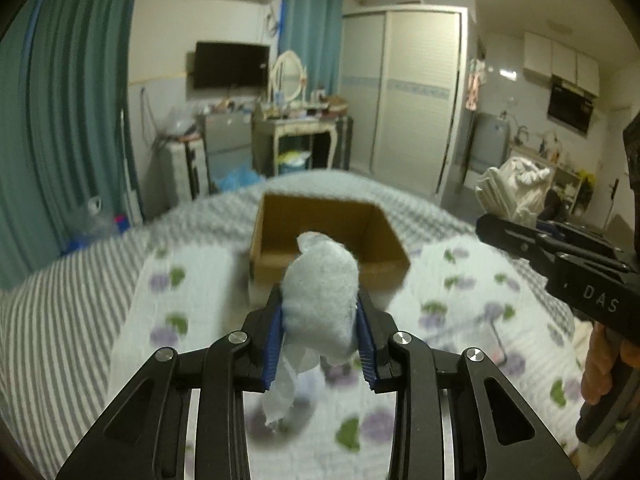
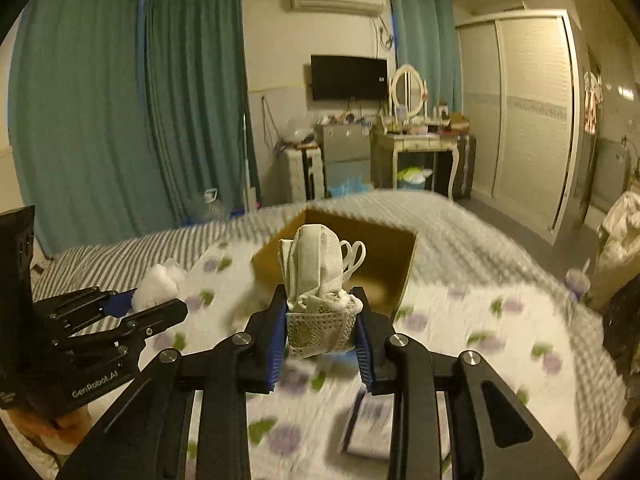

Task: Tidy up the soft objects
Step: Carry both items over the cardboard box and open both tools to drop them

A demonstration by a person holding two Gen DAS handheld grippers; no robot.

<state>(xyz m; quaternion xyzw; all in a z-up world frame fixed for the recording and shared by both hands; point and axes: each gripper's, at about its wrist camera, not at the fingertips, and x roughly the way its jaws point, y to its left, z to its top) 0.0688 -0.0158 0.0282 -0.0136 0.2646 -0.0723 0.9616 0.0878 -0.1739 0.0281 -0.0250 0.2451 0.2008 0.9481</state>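
My left gripper is shut on a pale blue fluffy bundle with a thin tissue-like tail hanging below. It is held above the bed, just short of an open brown cardboard box. My right gripper is shut on a rolled cream cloth with a mesh lace edge and looped straps, held in front of the same box. The left gripper with its white bundle shows at the left of the right wrist view. The right gripper's fingers show at the right of the left wrist view.
The box sits on a white quilt with purple flowers over a grey striped bedspread. A small flat packet lies on the quilt under my right gripper. Beyond the bed stand a dressing table, wardrobe and green curtains.
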